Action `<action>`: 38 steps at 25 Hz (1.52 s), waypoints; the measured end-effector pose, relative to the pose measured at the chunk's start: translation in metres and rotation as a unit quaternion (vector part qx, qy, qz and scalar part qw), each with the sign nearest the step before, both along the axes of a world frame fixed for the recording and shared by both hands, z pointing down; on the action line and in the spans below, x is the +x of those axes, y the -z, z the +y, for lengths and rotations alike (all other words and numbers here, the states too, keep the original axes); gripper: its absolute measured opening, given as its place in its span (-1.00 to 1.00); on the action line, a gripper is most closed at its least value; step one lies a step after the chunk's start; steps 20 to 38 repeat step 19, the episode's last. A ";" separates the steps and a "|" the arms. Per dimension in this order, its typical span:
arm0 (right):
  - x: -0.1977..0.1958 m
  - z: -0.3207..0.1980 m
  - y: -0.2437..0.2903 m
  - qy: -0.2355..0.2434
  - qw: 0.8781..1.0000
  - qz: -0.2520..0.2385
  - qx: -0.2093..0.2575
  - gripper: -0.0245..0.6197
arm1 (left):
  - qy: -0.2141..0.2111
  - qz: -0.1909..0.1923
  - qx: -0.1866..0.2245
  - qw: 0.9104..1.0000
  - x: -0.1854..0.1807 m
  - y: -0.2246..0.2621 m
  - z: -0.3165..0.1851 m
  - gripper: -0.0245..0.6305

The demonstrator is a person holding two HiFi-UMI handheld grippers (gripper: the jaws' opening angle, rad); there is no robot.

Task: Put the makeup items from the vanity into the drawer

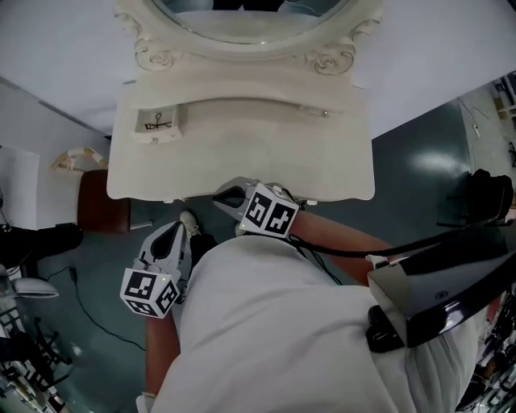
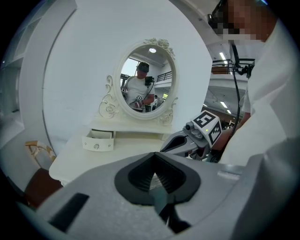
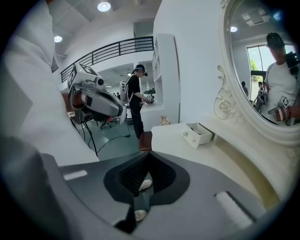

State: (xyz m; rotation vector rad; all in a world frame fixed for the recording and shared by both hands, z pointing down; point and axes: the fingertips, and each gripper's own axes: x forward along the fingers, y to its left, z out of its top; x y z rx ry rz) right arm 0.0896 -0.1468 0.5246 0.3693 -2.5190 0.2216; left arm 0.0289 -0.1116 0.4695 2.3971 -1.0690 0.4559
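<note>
The white vanity [image 1: 242, 157] stands against the wall under its oval mirror [image 1: 242, 20]. At its back left a small drawer [image 1: 159, 123] is pulled open, with thin dark items lying inside. The drawer [image 2: 99, 140] also shows in the left gripper view, and from the side the drawer [image 3: 199, 134] shows in the right gripper view. My left gripper [image 1: 184, 226] hangs low over the floor in front of the vanity, shut and empty. The right gripper [image 1: 222, 196] sits at the vanity's front edge, shut, holding nothing.
A brown stool [image 1: 103, 202] stands at the vanity's left, with a pale woven object [image 1: 76, 157] behind it. A black cable [image 1: 97, 314] runs across the dark floor. A black and white device [image 1: 443, 286] hangs at my right side. Another person [image 3: 136, 98] stands far off.
</note>
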 end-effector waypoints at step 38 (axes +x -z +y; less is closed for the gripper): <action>0.003 -0.016 -0.011 -0.020 1.000 0.002 -0.011 -0.92 | -0.028 -0.004 -0.006 1.000 0.006 -0.004 -0.019 -0.92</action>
